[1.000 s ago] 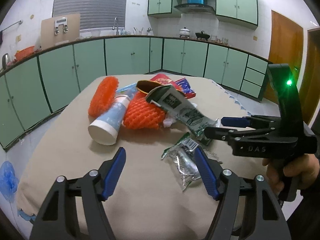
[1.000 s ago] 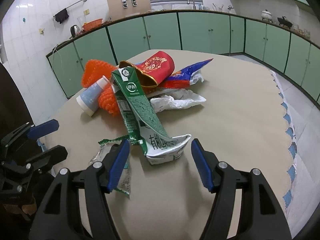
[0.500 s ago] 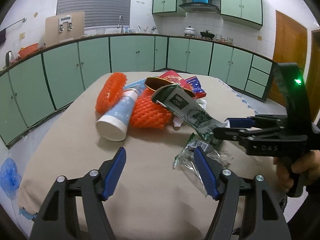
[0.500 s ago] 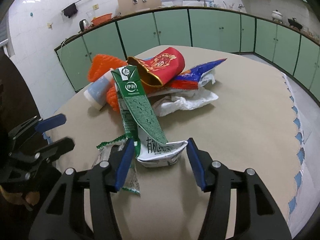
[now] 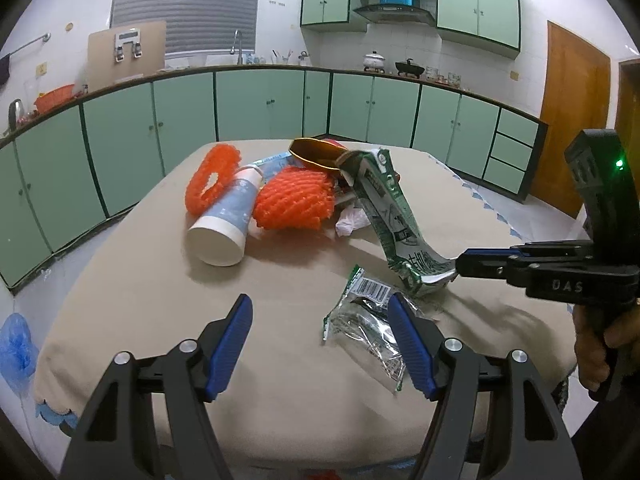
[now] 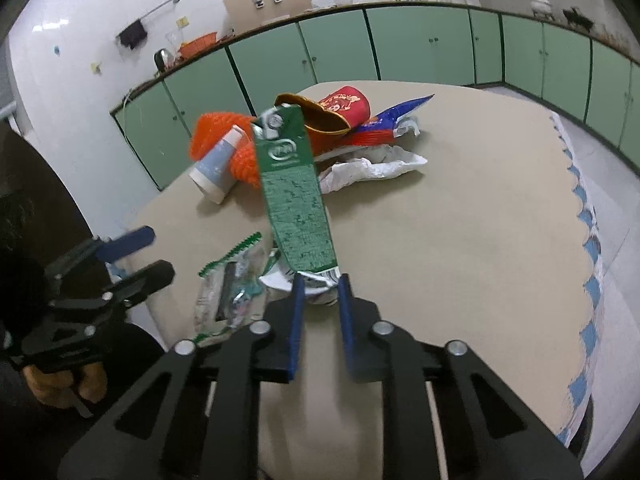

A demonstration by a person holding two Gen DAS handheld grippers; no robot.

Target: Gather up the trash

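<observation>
The right hand-held gripper [image 6: 320,280] pinched the near end of the flattened green milk carton [image 6: 296,200], which slanted up off the desk [image 6: 460,220] toward the heap of orange foam nets [image 5: 294,200] and a paper cup [image 5: 224,228]. The left hand-held gripper [image 5: 320,312] hung wide and empty above the desk, its right finger over a clear snack wrapper [image 5: 360,320].

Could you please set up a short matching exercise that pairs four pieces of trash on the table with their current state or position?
Things:
1. green milk carton
2. paper cup
3. clear wrapper
4. crumpled white paper

States:
A. lying on its side against the orange net
B. flat on the table below the carton
C. clamped at one end by the right tongs
D. beside the red cup

Pairs: 1-C, 2-A, 3-B, 4-D
</observation>
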